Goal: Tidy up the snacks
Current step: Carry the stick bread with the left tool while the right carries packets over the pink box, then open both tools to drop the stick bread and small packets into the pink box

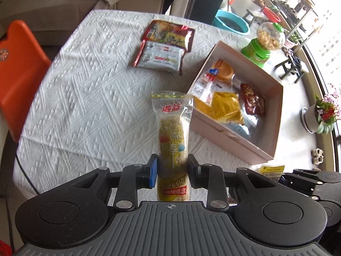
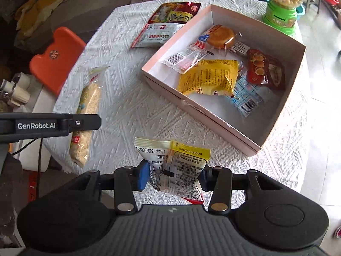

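Two grippers, both loaded: left gripper (image 1: 172, 171) clamped on long sesame stick pack (image 1: 173, 136), centre frame over bench (image 1: 85, 98); right gripper (image 2: 174, 176) pinching yellow-white packet (image 2: 177, 166), lower centre. Pink box (image 2: 283, 89) of snacks upper right, two more packets (image 2: 164, 25) beside it.
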`<action>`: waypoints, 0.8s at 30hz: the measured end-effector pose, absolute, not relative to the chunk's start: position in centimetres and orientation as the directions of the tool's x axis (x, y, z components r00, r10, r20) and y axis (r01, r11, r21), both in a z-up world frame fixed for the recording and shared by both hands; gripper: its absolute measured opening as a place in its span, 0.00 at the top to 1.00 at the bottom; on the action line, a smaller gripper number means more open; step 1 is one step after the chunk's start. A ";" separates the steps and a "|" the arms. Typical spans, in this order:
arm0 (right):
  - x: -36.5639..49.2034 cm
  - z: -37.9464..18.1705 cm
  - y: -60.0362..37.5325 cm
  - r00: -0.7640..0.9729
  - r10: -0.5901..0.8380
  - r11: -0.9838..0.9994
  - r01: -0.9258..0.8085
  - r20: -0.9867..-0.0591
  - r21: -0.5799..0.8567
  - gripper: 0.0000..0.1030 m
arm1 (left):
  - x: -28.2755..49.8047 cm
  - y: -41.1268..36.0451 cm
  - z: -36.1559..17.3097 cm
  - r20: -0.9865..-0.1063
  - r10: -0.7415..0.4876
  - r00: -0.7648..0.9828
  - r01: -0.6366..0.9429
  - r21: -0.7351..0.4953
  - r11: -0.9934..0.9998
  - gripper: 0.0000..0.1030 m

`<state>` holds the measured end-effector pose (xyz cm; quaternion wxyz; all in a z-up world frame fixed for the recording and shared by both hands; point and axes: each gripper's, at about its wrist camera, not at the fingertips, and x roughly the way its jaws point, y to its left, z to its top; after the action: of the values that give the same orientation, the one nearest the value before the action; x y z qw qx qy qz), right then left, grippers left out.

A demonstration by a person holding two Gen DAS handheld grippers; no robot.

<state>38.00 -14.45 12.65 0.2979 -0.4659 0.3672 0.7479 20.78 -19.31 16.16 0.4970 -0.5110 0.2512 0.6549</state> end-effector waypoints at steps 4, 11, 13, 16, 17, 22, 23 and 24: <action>40.0 15.0 -13.4 -0.448 0.133 -0.640 -0.720 -0.884 0.269 0.56 | 25.4 -16.4 18.2 -0.908 0.418 -0.029 -0.915 -0.144 -0.376 0.68; 45.1 15.8 -8.0 -0.464 0.244 -0.625 -0.747 -0.852 0.228 0.56 | 30.0 -10.6 18.4 -0.909 0.405 -0.099 -0.907 -0.085 -0.413 0.68; 46.9 15.8 -6.7 -0.480 0.260 -0.614 -0.752 -0.838 0.240 0.56 | 30.8 -9.6 18.2 -0.911 0.398 -0.106 -0.915 -0.068 -0.398 0.68; 48.9 16.1 -4.8 -0.526 0.276 -0.596 -0.750 -0.805 0.286 0.56 | 31.5 -8.4 17.4 -0.921 0.381 -0.076 -0.918 -0.085 -0.387 0.68; 49.4 16.2 -4.1 -0.543 0.280 -0.588 -0.749 -0.792 0.306 0.56 | 31.3 -8.0 16.9 -0.926 0.375 -0.035 -0.912 -0.124 -0.390 0.67; 49.6 16.1 -1.5 -0.602 0.237 -0.596 -0.710 -0.763 0.376 0.50 | 30.0 -7.9 16.4 -0.906 0.423 -0.030 -0.858 -0.194 -0.475 0.67; 49.5 16.1 -1.2 -0.599 0.242 -0.603 -0.709 -0.763 0.366 0.50 | 29.7 -8.0 16.5 -0.900 0.433 -0.046 -0.852 -0.191 -0.488 0.67; 49.4 16.0 -1.0 -0.596 0.249 -0.611 -0.708 -0.763 0.354 0.50 | 29.3 -8.1 16.6 -0.893 0.447 -0.056 -0.842 -0.199 -0.502 0.67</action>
<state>49.42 -1.04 16.04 0.2887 -0.3442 0.3332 0.8289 29.28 -8.13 16.56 0.4601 -0.5104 0.1934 0.7003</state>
